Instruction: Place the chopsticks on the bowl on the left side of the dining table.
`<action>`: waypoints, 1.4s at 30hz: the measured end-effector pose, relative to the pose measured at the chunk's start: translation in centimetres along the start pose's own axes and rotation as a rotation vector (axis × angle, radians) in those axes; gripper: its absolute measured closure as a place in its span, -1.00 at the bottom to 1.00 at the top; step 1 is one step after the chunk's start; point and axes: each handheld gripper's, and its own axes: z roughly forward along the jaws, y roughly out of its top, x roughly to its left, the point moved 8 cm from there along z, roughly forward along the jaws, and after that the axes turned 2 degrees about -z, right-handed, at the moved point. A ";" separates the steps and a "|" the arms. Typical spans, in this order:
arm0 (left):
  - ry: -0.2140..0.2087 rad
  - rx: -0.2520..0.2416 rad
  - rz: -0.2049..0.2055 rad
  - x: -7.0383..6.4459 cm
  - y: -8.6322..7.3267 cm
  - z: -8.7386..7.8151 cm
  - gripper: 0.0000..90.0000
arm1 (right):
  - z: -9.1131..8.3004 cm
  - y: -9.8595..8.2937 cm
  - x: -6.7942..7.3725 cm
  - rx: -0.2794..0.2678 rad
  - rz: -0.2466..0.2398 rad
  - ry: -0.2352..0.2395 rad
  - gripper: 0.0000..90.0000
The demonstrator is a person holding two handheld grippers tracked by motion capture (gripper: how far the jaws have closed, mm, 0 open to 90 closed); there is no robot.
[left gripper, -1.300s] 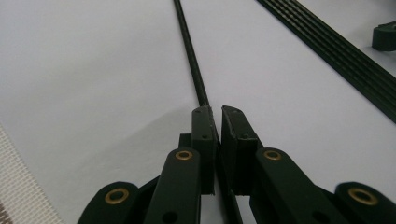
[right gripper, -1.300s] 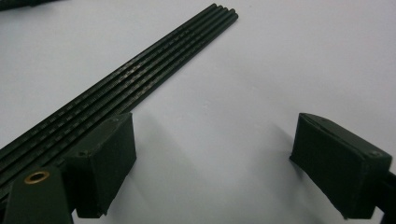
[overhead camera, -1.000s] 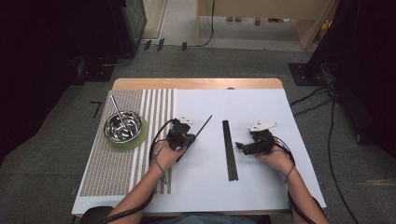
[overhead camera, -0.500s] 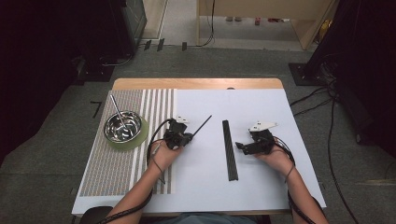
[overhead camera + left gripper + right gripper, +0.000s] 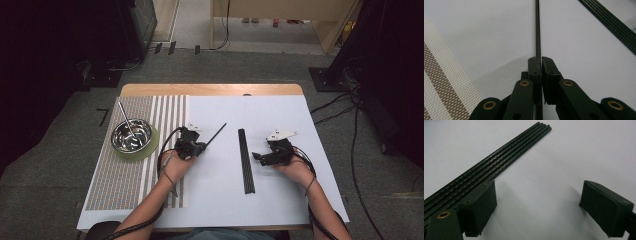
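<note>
Table: is carrying a white sheet, with a striped mat to the outer side of the left gripper.
Rod bundle: is lying flat between the two grippers, just beside the right one's jaws.
Left gripper: is clenching a single thin rod, which is projecting straight ahead of its jaws.
Right gripper: is resting released, jaws spread, holding nothing.
Step in hand: judged to be carrying one rod away from the bundle.
Next move: probably calls for placing the rod, then reaching for another.

Black rods; white sheet; brown-striped mat (woven); green coaster.
</note>
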 end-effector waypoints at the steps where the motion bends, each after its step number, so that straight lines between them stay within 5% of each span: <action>1: -0.004 -0.001 -0.003 0.0 0.0 -0.1 0.95 | 0.0 0.0 0.0 0.000 0.000 0.000 -0.70; 17: -0.039 -0.019 -0.012 -0.1 1.1 -1.7 0.95 | 0.0 0.0 0.0 -0.001 -0.001 0.000 -0.70; 42: -0.061 0.025 -0.028 1.4 1.4 -3.5 0.95 | 0.0 0.0 0.0 -0.001 -0.001 0.000 -0.70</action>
